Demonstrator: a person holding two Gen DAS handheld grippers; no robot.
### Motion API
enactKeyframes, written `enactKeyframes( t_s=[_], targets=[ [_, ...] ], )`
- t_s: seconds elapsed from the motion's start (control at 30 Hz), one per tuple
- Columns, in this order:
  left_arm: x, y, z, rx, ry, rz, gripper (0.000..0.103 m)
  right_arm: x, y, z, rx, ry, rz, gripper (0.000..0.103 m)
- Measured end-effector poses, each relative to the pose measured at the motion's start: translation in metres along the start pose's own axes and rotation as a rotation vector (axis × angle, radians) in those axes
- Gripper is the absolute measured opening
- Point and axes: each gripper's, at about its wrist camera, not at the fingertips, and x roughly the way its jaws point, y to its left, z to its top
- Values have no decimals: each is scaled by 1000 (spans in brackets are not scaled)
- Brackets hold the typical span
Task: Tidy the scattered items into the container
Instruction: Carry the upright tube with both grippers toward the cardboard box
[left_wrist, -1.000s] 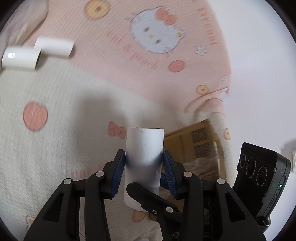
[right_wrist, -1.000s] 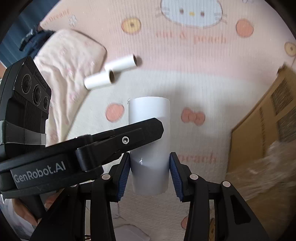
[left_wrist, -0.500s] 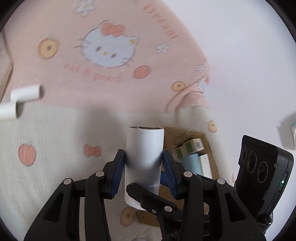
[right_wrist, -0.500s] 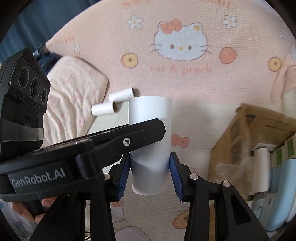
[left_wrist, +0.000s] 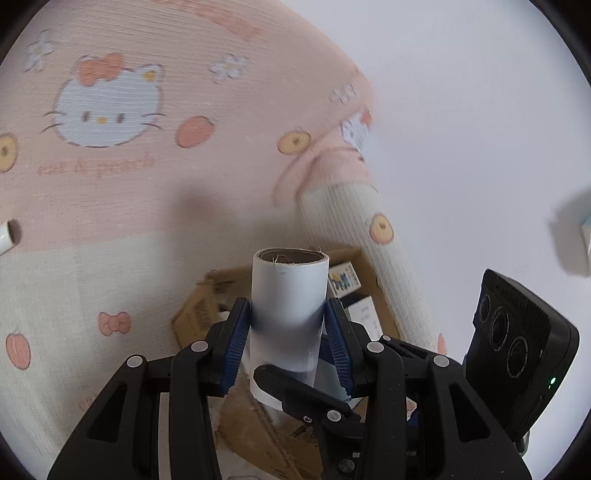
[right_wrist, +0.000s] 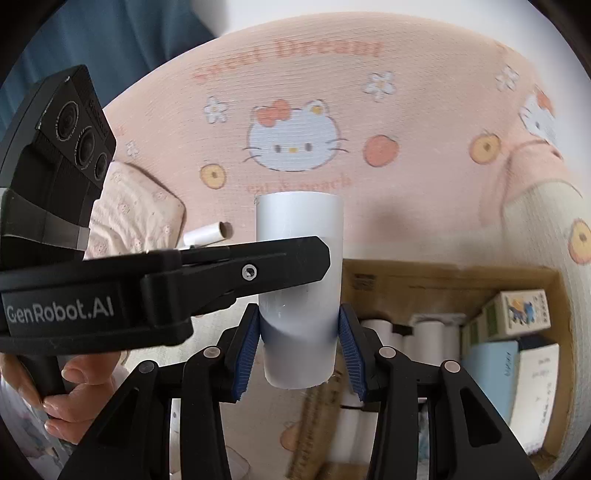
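A white paper roll (left_wrist: 290, 288) with a brown core stands between the blue pads of my left gripper (left_wrist: 288, 317), which is shut on it. My right gripper (right_wrist: 299, 325) is shut on the lower end of what looks like the same roll (right_wrist: 299, 221). The two grippers cross, so a left finger (right_wrist: 221, 273) passes in front of the roll. Below and to the right is the open cardboard box (right_wrist: 443, 273), which holds several white rolls (right_wrist: 384, 332) and small cartons (right_wrist: 517, 314). One loose roll (right_wrist: 207, 234) lies on the pink blanket.
A pink and cream cartoon-cat blanket (left_wrist: 110, 184) covers the bed. A patterned pillow (right_wrist: 136, 218) lies at the left. A hand (right_wrist: 74, 387) holds the left gripper. A white wall (left_wrist: 461, 129) stands behind the box, with the blanket's folded edge (left_wrist: 369, 229) beside it.
Both grippers rose and swung together with the roll toward the box. The box's inside has come into view below them. The loose rolls slid toward the left edge.
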Motion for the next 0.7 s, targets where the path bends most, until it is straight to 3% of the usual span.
enactKeyframes(
  t_s=[0.3, 0.7],
  targets=[
    [51, -48, -10, 179, 101, 96, 46, -3, -51, -6, 125, 52, 20, 40],
    [127, -49, -8, 150, 322, 134, 45, 26, -113, -25, 271, 159, 58, 40]
  ],
)
